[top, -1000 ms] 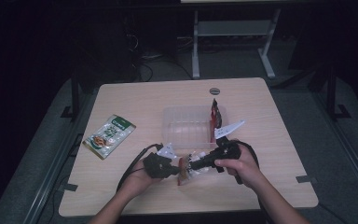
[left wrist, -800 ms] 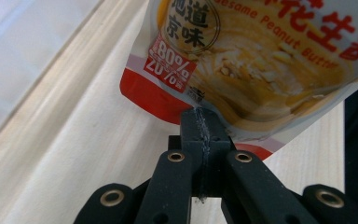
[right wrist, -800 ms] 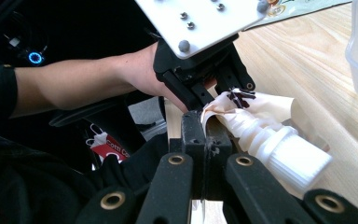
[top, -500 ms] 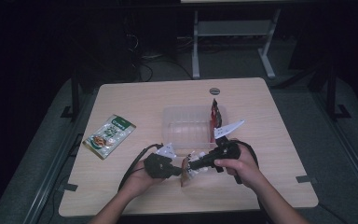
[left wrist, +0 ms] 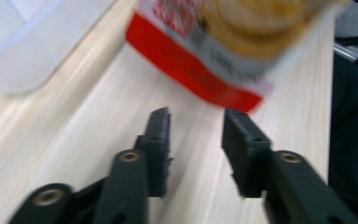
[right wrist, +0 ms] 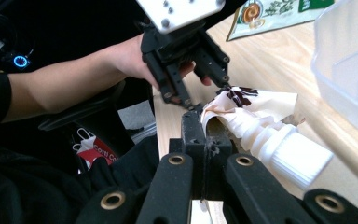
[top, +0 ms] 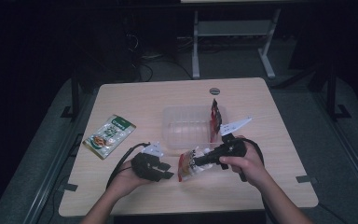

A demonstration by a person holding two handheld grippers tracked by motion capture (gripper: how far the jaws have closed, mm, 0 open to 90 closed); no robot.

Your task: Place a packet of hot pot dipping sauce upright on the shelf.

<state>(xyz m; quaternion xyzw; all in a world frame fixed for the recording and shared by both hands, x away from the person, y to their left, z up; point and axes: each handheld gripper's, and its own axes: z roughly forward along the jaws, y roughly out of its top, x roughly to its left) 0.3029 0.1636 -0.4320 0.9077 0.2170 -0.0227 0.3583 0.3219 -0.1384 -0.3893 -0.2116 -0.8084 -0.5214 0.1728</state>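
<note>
A spouted pouch (top: 187, 171), printed white, red and brown with a white screw cap (right wrist: 284, 151), lies on the wooden table (top: 135, 100) near its front edge. My right gripper (top: 194, 163) is shut on the pouch's edge (right wrist: 223, 109). My left gripper (top: 168, 171) sits just left of the pouch; its jaws have just been opening and nothing is between them. In the left gripper view the pouch (left wrist: 200, 70) hangs blurred beyond the open left gripper (left wrist: 196, 123). The right gripper view shows the left gripper (right wrist: 204, 93) close behind the pouch.
A clear plastic container (top: 182, 127) stands mid-table behind the pouch, with a red packet (top: 215, 119) upright at its right end. A green snack packet (top: 109, 136) lies at the left. The table's front edge is close to both hands.
The left gripper has let go of the pouch, opened its jaws and drawn back a little to the left. The right gripper still holds the pouch in place.
</note>
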